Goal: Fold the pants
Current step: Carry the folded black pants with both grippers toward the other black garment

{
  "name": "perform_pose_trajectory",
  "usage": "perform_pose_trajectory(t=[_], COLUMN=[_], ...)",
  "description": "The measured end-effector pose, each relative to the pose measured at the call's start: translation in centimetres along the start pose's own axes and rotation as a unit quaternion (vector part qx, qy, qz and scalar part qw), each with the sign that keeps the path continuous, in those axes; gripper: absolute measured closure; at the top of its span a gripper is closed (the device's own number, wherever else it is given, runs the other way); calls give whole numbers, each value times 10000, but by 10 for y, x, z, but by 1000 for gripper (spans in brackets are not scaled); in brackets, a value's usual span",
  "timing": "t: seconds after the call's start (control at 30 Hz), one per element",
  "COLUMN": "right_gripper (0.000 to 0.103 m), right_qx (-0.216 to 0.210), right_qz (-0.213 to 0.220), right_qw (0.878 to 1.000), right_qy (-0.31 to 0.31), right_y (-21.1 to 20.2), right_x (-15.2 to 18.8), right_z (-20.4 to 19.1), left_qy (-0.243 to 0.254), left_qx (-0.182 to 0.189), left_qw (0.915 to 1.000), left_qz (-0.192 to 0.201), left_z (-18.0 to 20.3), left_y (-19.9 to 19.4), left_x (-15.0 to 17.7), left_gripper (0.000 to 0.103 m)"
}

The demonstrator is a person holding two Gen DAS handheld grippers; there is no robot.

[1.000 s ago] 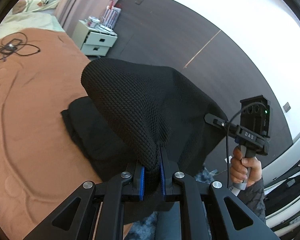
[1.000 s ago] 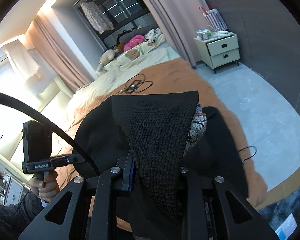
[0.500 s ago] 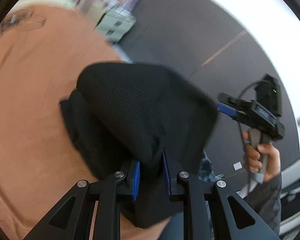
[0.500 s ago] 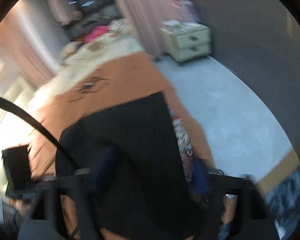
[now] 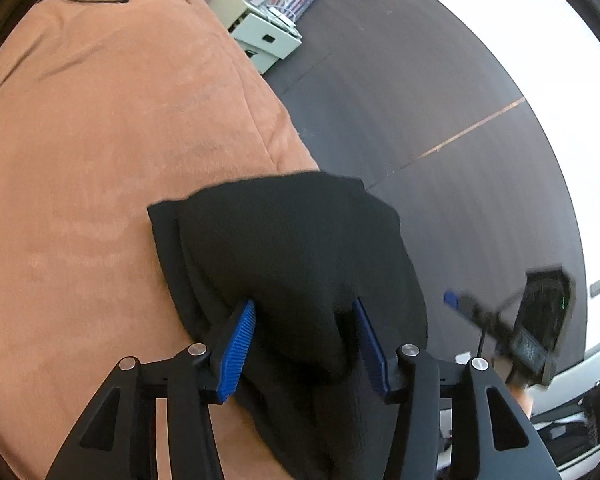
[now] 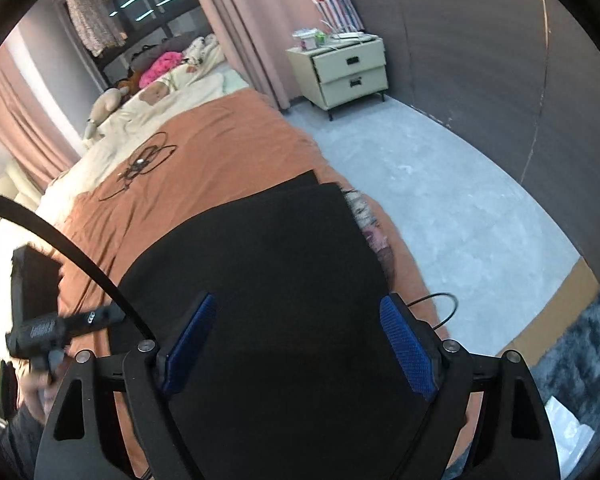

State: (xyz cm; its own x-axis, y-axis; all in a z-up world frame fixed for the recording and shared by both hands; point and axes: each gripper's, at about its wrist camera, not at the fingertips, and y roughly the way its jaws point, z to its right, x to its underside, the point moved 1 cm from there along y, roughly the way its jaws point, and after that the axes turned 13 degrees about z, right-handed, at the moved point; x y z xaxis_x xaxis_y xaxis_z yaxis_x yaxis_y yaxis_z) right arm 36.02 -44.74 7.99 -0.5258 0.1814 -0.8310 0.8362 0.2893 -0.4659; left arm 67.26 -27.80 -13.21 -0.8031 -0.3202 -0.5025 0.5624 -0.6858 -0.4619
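The black knit pants (image 5: 292, 248) lie folded in layers on the orange bedspread (image 5: 100, 140) near the bed's edge. My left gripper (image 5: 304, 344) is open, its blue pads either side of a bunched fold of the cloth without pinching it. In the right wrist view the pants (image 6: 268, 264) lie flat as a dark rectangle, and my right gripper (image 6: 300, 344) is open just above them. The right gripper also shows blurred in the left wrist view (image 5: 452, 300).
A black cable (image 6: 140, 164) lies coiled on the bedspread farther up. A cream nightstand (image 6: 348, 72) stands by the curtain beyond the grey floor (image 6: 440, 200). A patterned cloth (image 6: 364, 220) pokes out at the pants' right edge. A grey rug (image 6: 580, 348) lies at right.
Both grippers have opened and let go of the pants. The raised fold has dropped down onto the layers below and now lies on the bed.
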Motion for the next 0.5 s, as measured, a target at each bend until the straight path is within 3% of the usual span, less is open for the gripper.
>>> perform_pose_trajectory(t=[0.2, 0.23, 0.3, 0.37, 0.5], right_gripper=[23, 24, 32, 33, 34], right_qx=[-161, -163, -196, -240, -251], right_qz=[72, 58, 19, 3, -14], right_qw=[9997, 9997, 9995, 9992, 9992], right_qy=[-162, -196, -246, -308, -323], right_y=[-16, -11, -7, -3, 11], right_x=[7, 8, 10, 15, 19], right_z=[-17, -18, -20, -19, -7], left_qy=[-414, -476, -450, -322, -17], left_qx=[-9, -39, -151, -140, -278], left_qw=[9987, 9984, 9984, 9983, 9951], left_qz=[284, 309, 301, 468, 945], left_z=[-11, -13, -14, -10, -7], left_y=[8, 10, 15, 7, -9], left_x=[-20, -23, -28, -32, -40], left_gripper=[52, 57, 94, 99, 99])
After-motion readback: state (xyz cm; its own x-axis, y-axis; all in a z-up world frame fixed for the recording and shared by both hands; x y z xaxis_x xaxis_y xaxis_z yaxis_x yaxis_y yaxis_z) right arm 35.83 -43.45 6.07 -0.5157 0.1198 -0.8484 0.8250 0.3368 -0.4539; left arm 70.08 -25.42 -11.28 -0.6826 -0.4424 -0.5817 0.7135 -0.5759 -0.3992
